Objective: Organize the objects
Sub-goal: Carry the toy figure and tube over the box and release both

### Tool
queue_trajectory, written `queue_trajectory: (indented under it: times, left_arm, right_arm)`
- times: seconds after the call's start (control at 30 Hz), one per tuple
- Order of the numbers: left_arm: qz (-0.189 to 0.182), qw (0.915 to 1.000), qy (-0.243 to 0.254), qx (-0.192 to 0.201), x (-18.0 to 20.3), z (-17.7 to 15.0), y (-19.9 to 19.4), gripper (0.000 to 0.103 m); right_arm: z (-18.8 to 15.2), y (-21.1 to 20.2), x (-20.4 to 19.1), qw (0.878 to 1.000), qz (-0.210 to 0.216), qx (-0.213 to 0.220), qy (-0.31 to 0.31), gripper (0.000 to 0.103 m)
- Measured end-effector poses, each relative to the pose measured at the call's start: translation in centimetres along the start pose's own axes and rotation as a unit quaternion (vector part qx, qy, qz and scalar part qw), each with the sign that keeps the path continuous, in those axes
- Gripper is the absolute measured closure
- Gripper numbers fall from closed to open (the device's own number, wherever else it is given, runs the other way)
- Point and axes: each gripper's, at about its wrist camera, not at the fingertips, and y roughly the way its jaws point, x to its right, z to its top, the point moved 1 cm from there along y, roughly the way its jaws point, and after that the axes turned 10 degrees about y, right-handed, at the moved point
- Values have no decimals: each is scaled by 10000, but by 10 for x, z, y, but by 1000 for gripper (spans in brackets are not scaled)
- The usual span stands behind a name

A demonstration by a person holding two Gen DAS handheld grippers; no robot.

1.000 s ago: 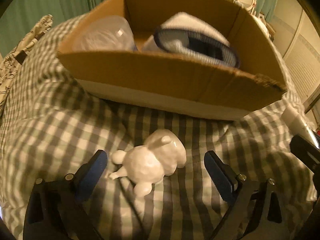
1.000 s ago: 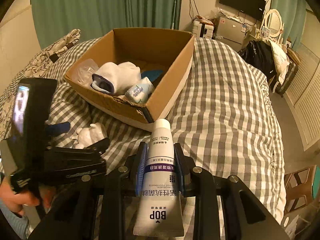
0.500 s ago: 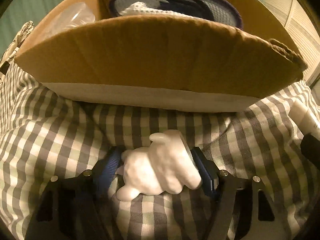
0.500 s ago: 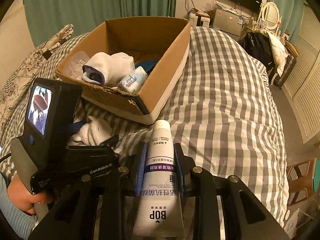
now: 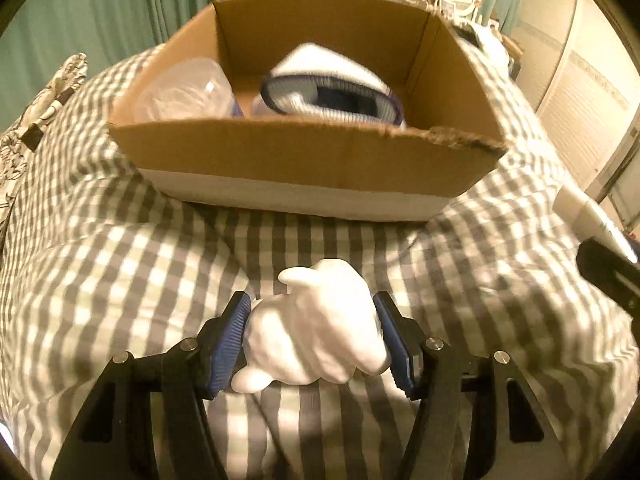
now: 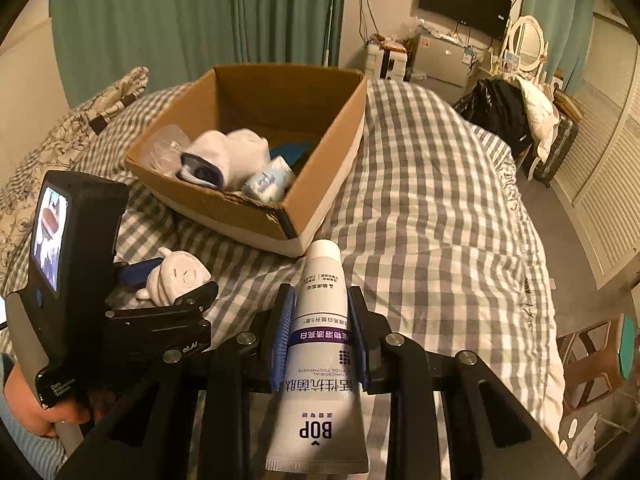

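White pig figurine (image 5: 316, 332) clamped between left gripper (image 5: 314, 340) pads, above bedspread (image 5: 120, 264)

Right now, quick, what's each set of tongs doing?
Left tongs: closed on the white figurine.
Right tongs: closed on the toothpaste tube.

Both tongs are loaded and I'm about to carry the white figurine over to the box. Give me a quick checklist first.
1. Left tongs closed on the white figurine: ok, a pad on each side.
2. Figurine lifted off the checked blanket: cannot tell.
3. Right tongs closed on the toothpaste tube: ok, cap pointing forward.
4. Free space in the cardboard box: ok, the far part looks bare behind the sock and plastic bottle.
5. Path over the box's near wall: not ok yet; the figurine sits lower than that wall.
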Motion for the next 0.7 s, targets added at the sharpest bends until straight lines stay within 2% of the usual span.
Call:
queue_trajectory:
  times: [0.2,0.37,0.7]
  left_arm:
    - [-45,9993,-43,374,-11,-2,-48,39]
    - [-13,9966,-20,818,-13,10,-91,39]
    - [201,9873,-15,1579,-44,59,-151,39]
  right_arm:
    - [-3,-30,-8,9998,-14,186,-56,77]
    - [4,-66,-15,9983,-3,558,-135,77]
    - [49,-118,-40,9909,165,1261,-444,77]
